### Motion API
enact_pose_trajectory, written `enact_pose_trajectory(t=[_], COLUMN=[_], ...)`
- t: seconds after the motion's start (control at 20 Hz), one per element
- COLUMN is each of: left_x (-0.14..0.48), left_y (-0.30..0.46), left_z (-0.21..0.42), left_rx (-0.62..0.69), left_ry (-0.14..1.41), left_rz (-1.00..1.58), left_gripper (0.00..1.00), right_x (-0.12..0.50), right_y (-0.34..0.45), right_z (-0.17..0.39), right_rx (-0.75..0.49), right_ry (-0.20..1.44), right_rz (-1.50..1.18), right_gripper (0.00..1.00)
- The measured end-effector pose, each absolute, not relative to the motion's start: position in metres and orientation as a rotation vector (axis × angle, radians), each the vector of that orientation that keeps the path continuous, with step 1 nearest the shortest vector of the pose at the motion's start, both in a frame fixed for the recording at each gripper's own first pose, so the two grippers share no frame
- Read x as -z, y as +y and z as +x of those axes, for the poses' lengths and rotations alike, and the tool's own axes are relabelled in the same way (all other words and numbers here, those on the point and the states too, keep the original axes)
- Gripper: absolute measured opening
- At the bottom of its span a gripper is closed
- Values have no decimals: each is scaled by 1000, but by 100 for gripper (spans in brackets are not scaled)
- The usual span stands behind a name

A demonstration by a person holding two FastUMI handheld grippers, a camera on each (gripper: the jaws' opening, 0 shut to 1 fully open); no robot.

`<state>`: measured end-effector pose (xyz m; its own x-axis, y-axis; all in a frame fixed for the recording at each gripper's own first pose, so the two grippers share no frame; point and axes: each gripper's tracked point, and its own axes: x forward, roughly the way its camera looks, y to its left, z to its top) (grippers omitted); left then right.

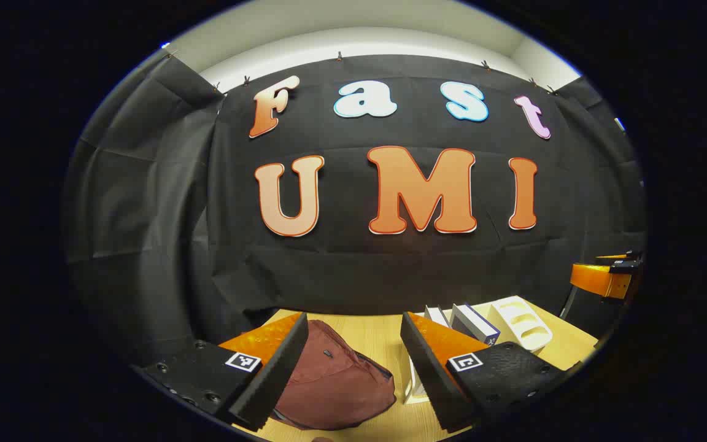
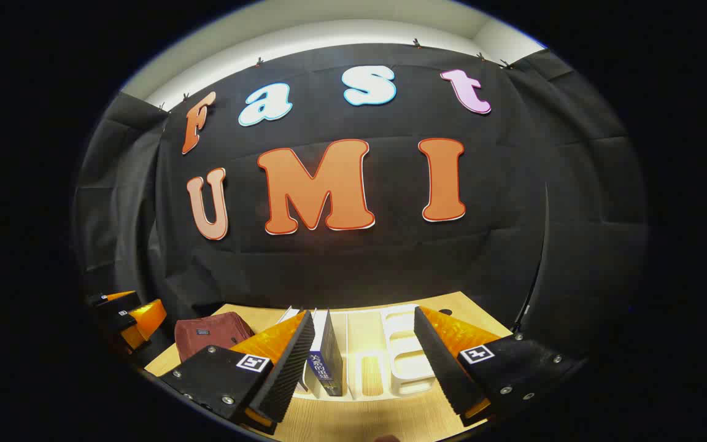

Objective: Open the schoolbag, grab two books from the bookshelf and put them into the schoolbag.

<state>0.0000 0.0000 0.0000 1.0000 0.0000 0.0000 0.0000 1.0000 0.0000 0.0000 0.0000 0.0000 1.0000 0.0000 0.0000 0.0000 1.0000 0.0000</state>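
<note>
Both views sharp in the centre, heavy fisheye bend toward the rims, straight lines bowing. Light comes from above: pale ceiling strip (image 1: pixel 353 43) glows bright, while the black cloth wall (image 1: pixel 353 264) soaks it up and stays dim, folds barely readable. Light wooden tabletop (image 2: pixel 353 423) well lit w/ a warm tone. White plastic slotted bookshelf (image 2: pixel 405 359) near blown out, some glare. Glossy orange finger backs (image 1: pixel 267 336) catch speckled highlights. Maroon fabric schoolbag (image 1: pixel 335 383) evenly lit, soft shadow under it. Edges darken and soften.
</note>
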Motion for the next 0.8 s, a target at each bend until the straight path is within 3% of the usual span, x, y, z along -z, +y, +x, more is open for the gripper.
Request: enact_pose_trajectory(t=[0.8], left_x=[-4], left_y=[-11], left_z=[3], left_rx=[24], left_ry=[-7], left_rz=[-8], left_gripper=[95], right_x=[-4], right_y=[-9], right_z=[-2], right_rx=[12], right_ry=[-3], right_rz=[2], right_gripper=[96])
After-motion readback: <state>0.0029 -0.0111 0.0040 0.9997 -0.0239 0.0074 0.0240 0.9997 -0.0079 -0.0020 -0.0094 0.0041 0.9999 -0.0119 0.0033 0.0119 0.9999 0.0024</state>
